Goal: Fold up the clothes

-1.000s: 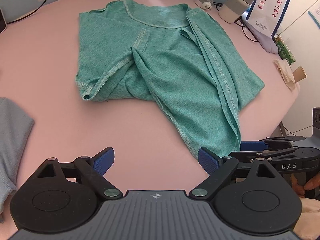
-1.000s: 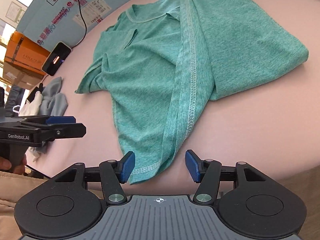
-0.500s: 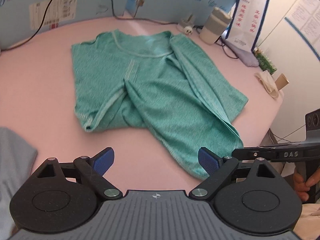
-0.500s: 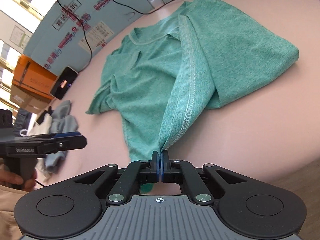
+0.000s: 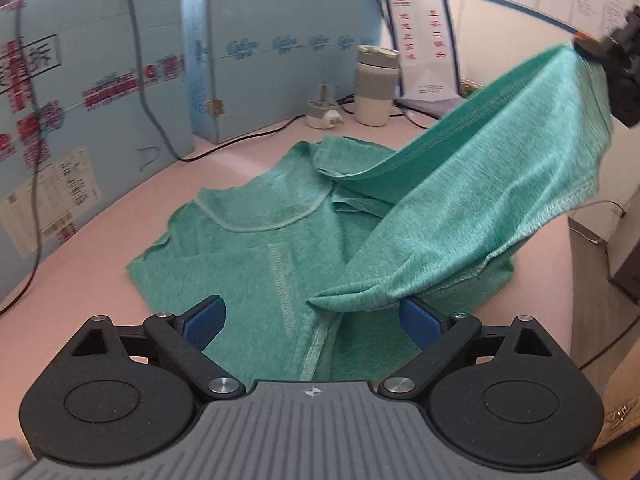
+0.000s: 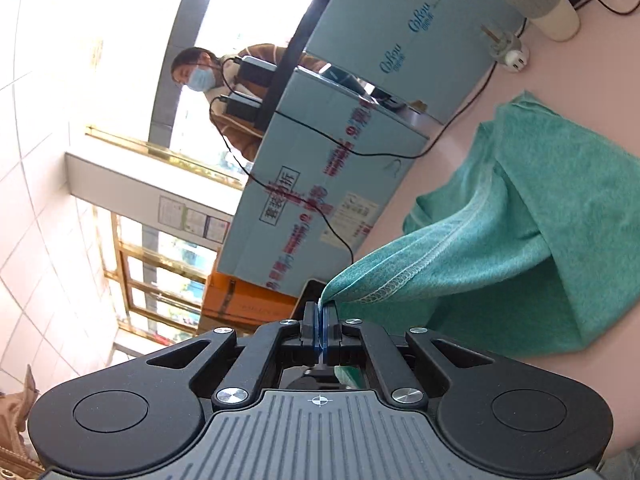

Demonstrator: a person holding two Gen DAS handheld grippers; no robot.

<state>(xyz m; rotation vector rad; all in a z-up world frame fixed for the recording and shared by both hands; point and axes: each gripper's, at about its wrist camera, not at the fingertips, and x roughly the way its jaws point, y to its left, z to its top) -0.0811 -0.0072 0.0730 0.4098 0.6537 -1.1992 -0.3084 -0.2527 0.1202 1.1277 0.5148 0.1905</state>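
A teal T-shirt lies on the pink table, neckline toward the back. Its right side is lifted into the air as a sloping sheet of cloth. My right gripper is shut on the hem corner of that T-shirt, and it shows blurred at the upper right edge of the left wrist view. My left gripper stands open low over the near part of the shirt, with a hanging fold of cloth between its blue pads without being pressed.
Blue foam boards wall the back of the table, with cables over them. A white and grey cup, a small plug adapter and a paper bag stand at the back right. A masked person stands behind the boards.
My right gripper shut on the shirt's hem and rose, pulling the right side of the shirt up off the table. My left gripper moved in over the shirt and stayed open.
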